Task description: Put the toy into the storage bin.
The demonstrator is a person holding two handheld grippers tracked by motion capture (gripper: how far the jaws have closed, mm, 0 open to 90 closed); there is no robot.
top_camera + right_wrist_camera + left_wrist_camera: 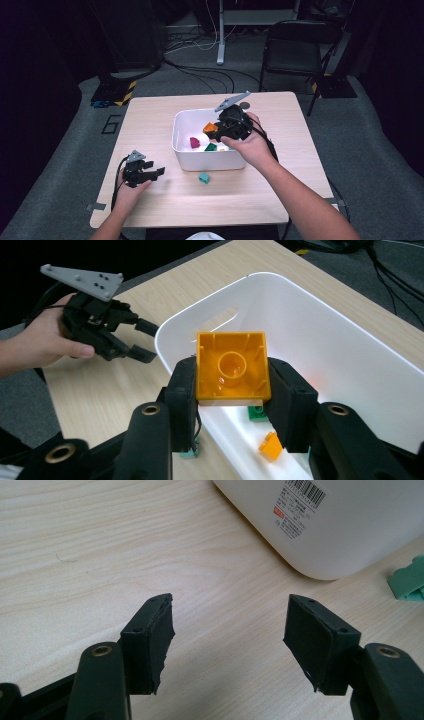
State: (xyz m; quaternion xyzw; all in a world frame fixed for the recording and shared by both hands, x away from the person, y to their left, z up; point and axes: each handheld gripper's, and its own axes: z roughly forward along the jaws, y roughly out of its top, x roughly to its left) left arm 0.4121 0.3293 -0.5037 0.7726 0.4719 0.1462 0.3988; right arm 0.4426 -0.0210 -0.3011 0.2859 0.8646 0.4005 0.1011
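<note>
My right gripper (231,374) is shut on an orange brick (231,366), its hollow underside facing the camera, held over the white bin (320,325). From the high view that gripper (216,131) hangs above the bin (181,150) with the orange brick (210,127) at its tip. Inside the bin lie a magenta brick (194,142), a green brick (210,147) and a small orange piece (270,445). My left gripper (158,171) rests open on the table at the left, nothing between its pads (159,630). A teal brick (204,177) lies on the table in front of the bin.
The light wooden table (150,115) has bare room left of the bin and along its front. A black chair (295,47) and cables stand on the carpet beyond the table's far edge. A barcode label (300,502) is stuck on the bin's outer wall.
</note>
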